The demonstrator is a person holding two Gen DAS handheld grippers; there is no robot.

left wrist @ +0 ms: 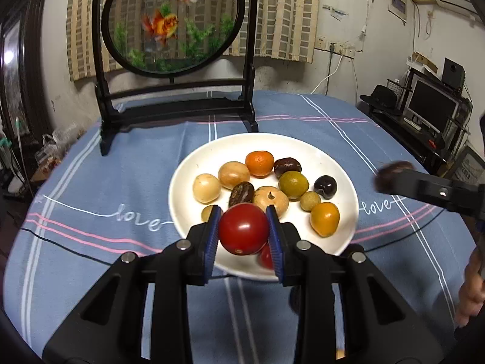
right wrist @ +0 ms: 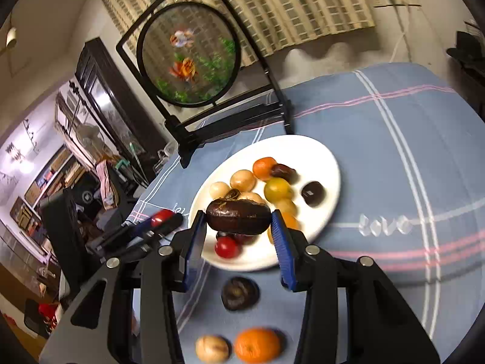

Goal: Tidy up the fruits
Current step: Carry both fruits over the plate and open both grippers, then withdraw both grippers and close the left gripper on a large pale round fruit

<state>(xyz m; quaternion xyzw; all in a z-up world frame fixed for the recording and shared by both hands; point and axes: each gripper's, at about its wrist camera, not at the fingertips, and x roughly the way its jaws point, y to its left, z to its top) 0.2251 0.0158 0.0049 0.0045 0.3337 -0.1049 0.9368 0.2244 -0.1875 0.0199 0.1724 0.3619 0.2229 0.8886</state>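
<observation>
The left tongs (left wrist: pixel 243 233) clench a glossy red cherry tomato (left wrist: pixel 243 230) above the near rim of the round white plate (left wrist: pixel 330 151), which holds mixed small fruits on the blue striped tabletop (left wrist: pixel 91 182). The right tongs (right wrist: pixel 239 221) grip a dark brown oblong fruit (right wrist: pixel 239 216) over the same plate (right wrist: pixel 318 154). Only the right wrist view shows three fruits off the plate, near its front edge: a dark brown round fruit (right wrist: pixel 239 293), a pale tan round fruit (right wrist: pixel 212 347) and an orange mandarin (right wrist: pixel 257 345).
</observation>
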